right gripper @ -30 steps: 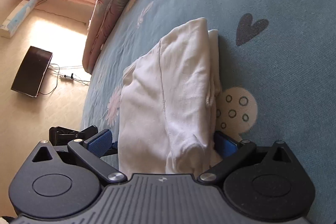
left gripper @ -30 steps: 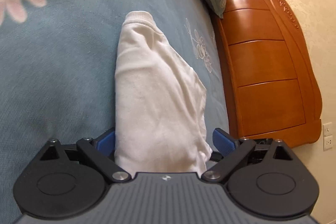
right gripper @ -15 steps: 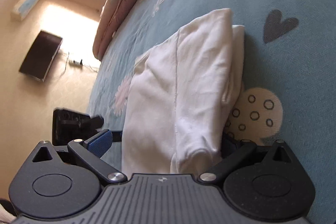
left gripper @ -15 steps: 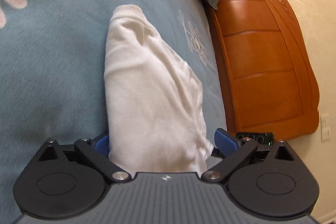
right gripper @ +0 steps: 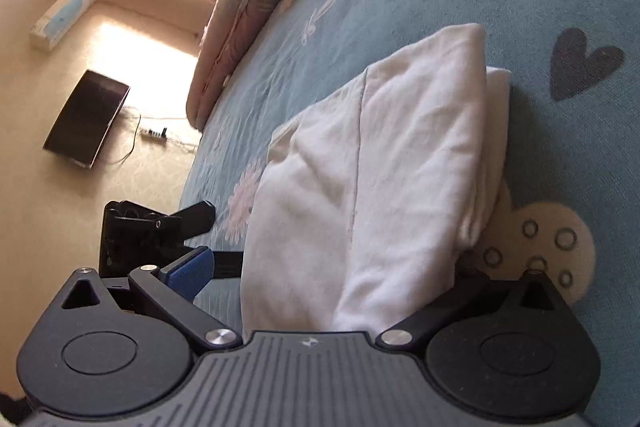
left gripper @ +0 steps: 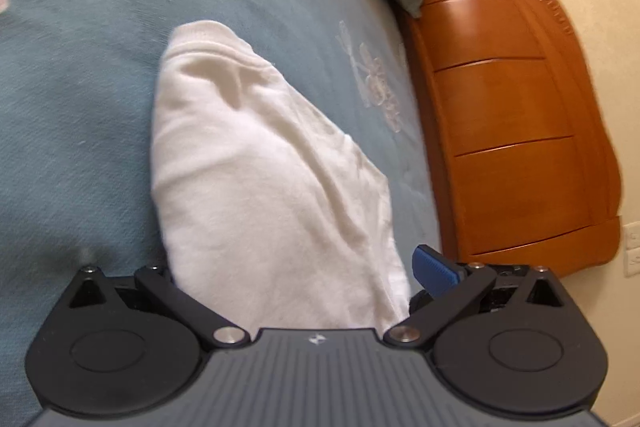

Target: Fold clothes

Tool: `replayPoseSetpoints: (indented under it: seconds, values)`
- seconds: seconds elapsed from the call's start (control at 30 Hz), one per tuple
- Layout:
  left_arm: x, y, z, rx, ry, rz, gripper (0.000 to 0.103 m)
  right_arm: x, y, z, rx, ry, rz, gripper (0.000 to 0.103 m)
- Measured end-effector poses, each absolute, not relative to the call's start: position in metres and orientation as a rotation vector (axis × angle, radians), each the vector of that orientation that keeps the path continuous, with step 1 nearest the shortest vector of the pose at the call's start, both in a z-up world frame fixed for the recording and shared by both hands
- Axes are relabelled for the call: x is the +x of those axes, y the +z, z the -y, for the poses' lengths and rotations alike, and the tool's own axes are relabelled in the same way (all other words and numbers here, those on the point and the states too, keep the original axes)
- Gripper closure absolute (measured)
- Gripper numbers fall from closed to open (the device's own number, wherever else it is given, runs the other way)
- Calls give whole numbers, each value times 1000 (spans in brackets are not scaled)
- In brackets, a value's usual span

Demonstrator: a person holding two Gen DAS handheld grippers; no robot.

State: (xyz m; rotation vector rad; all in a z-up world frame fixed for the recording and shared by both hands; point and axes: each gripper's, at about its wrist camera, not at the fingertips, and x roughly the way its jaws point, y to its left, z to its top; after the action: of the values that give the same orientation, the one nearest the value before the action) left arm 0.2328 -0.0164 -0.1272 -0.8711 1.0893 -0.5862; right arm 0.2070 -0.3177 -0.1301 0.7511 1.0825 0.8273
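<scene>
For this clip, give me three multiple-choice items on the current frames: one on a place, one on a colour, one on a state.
1. Where does the white garment lie?
A. on the floor
B. on the blue bedspread
C. on the wooden headboard

2. What colour are the pads of the left claw?
A. blue
B. red
C. yellow

3. How does the right claw stand?
A. shut with nothing in it
B. turned away from the garment
C. spread wide, with the garment between its fingers

Answers:
1 B, bedspread surrounds the garment in both views.
2 A, one blue pad shows beside the cloth.
3 C, its blue pad stands clear of the cloth edge.
</scene>
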Motion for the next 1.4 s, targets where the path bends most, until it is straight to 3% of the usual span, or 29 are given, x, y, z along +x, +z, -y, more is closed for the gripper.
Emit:
replayPoseSetpoints:
  seconds: [0.93, 1.4]
  values:
    - [233, -82, 40, -876, -712, -1016, 2, 198, -59, 326, 553, 782, -912, 0]
    - [303, -50, 158, -843, -907, -1028, 2, 210, -14, 429, 468, 587, -793, 0]
